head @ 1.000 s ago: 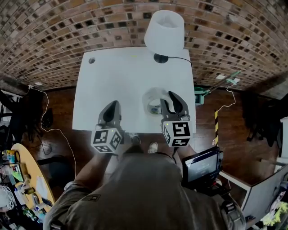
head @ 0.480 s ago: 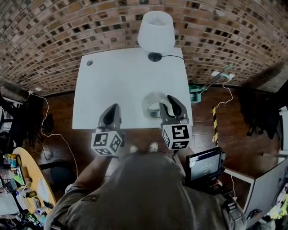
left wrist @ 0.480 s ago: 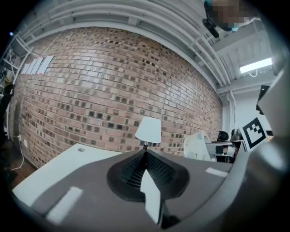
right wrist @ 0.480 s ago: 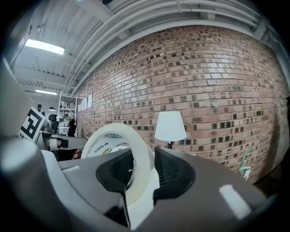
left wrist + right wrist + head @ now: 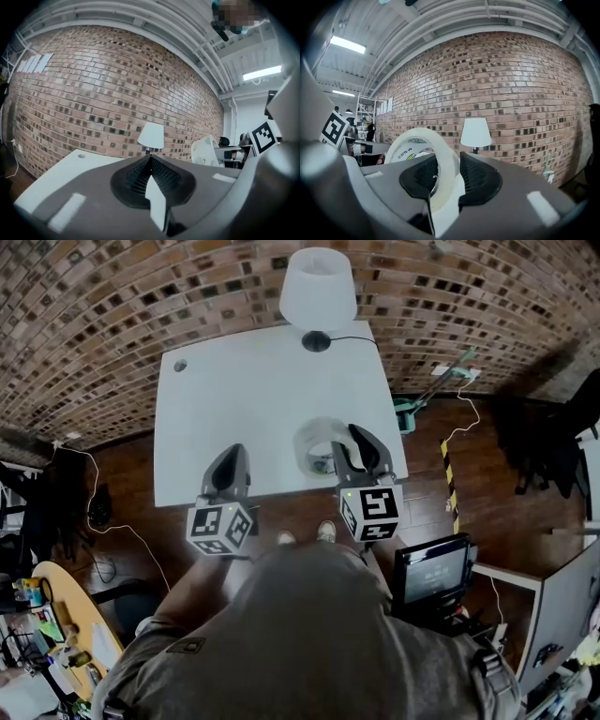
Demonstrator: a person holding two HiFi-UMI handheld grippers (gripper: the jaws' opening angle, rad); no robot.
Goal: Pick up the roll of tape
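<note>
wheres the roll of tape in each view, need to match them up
Head view: roll of tape at centre, in the right tool.
Left gripper view: right of centre.
Right gripper view: centre, clamped between the jaws.
Shared landmark: the white lamp.

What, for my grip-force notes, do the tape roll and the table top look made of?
The tape roll: likely translucent plastic film, slightly glossy, on a printed core, maybe cardboard; the wound band looks milky. The table top: smooth matte white, probably laminate or painted board; no grain shows.
</note>
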